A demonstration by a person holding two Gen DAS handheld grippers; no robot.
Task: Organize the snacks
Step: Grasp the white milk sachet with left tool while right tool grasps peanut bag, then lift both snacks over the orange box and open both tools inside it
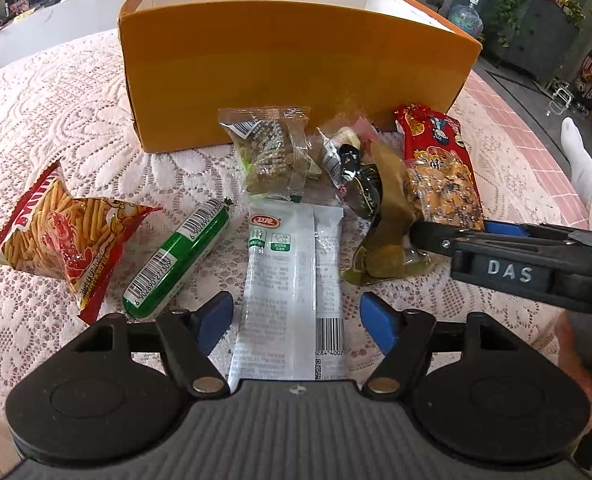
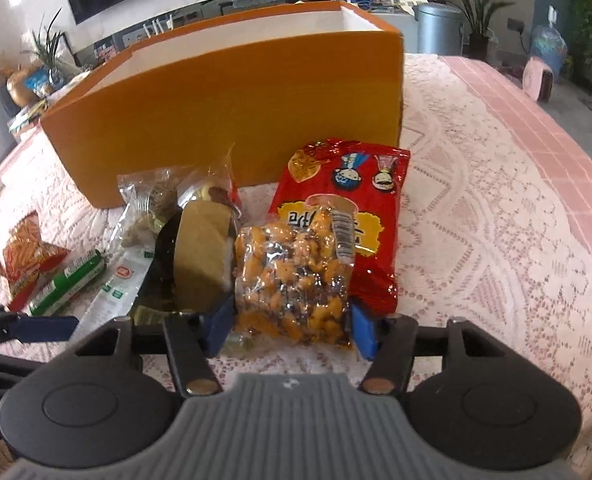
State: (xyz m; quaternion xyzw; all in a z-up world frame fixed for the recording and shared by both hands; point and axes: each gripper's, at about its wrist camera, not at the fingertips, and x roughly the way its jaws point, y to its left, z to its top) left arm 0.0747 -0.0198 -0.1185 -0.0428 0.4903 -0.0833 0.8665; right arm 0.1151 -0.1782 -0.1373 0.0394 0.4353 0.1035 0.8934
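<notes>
Crinkly clear peanut pouch (image 2: 293,276), near right on lace surface (image 2: 496,208), leaning on red packet (image 2: 348,216) before orange box (image 2: 223,120). Light, slippery, lumpy; best pinched mid-body. Right tool (image 2: 289,322) open, straddling it, contact unclear. Left tool (image 1: 296,320) open, straddling white sachet (image 1: 291,280).

An open orange box (image 1: 296,76) stands at the far side. Near it lie a red fries bag (image 1: 67,236) at the left, a green sausage (image 1: 177,256), a flat white sachet (image 1: 291,280), a clear peanut bag (image 2: 296,276) on a red packet (image 2: 360,200) at the right.
</notes>
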